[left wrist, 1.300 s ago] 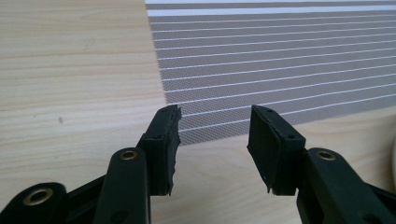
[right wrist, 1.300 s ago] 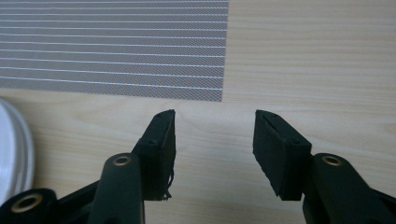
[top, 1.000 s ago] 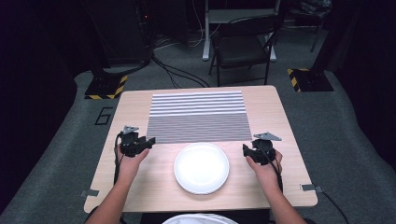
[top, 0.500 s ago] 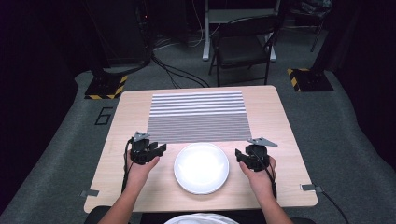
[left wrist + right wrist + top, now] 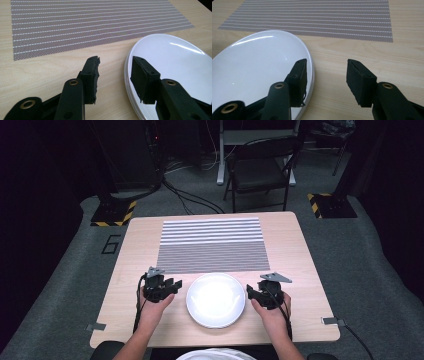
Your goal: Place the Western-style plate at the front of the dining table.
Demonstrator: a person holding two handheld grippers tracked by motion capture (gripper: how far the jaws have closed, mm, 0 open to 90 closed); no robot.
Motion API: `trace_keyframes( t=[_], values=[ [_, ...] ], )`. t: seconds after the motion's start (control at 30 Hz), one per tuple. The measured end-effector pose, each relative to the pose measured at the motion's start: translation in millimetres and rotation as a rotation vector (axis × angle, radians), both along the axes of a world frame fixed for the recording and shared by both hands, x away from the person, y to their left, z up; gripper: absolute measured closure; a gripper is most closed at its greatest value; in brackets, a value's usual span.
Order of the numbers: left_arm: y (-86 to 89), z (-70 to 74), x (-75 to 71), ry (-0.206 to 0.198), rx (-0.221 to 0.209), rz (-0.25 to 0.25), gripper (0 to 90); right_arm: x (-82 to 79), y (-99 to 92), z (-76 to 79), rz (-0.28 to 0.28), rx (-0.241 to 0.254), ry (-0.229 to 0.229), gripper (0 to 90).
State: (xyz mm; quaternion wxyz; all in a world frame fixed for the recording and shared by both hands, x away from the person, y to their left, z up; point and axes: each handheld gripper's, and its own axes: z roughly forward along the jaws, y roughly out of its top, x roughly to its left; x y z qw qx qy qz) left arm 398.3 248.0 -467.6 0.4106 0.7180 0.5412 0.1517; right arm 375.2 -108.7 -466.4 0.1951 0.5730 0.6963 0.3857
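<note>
A white round plate [image 5: 216,301] lies empty on the wooden table, just in front of a striped grey placemat [image 5: 212,245]. My left gripper [image 5: 175,284] is at the plate's left edge. In the left gripper view its jaws [image 5: 115,72] straddle the plate's rim [image 5: 128,82], one pad over the plate, one outside. They have just been closing, with a gap still on both sides. My right gripper [image 5: 250,292] is at the plate's right edge. Its jaws [image 5: 327,72] straddle the rim [image 5: 311,75] too and have just been opening, not touching it.
The wooden table [image 5: 300,260] has bare strips left and right of the placemat. Behind the table stand a dark folding chair [image 5: 260,170], cables on the floor and stand bases with yellow-black tape [image 5: 112,215].
Both hands have moved inward toward the plate and a little nearer the person, so that each gripper now reaches the plate's edge.
</note>
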Motion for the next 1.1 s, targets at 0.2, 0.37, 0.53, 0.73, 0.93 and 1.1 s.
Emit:
trace_keyframes(
  t=[0.2, 0.37, 0.53, 0.73, 0.93, 1.1],
  values=[
    [-0.9, -6.8, -1.7, 0.023, -0.026, -0.015, 58.8, -0.9, 3.9, -10.3, 0.01, 0.022, 0.011, 52.1],
    [-4.2, -14.4, -2.4, 0.057, -0.056, -0.022, 59.1, -2.3, 7.1, -16.1, 0.014, 0.024, 0.018, 51.9],
    [-11.6, -19.4, -3.9, 0.072, -0.062, -0.056, 61.3, -1.0, 12.8, -21.1, 0.038, 0.03, 0.041, 52.7],
    [-15.7, -22.7, -1.3, 0.117, -0.079, -0.08, 65.0, 1.1, 15.9, -24.8, 0.049, 0.049, 0.065, 52.9],
    [-14.4, -23.9, 1.2, 0.144, -0.111, -0.079, 66.6, 2.5, 15.9, -27.0, 0.047, 0.062, 0.086, 54.2],
    [-14.0, -24.8, 1.9, 0.168, -0.149, -0.089, 66.5, 5.5, 14.9, -30.3, 0.036, 0.083, 0.11, 54.1]
  ],
)
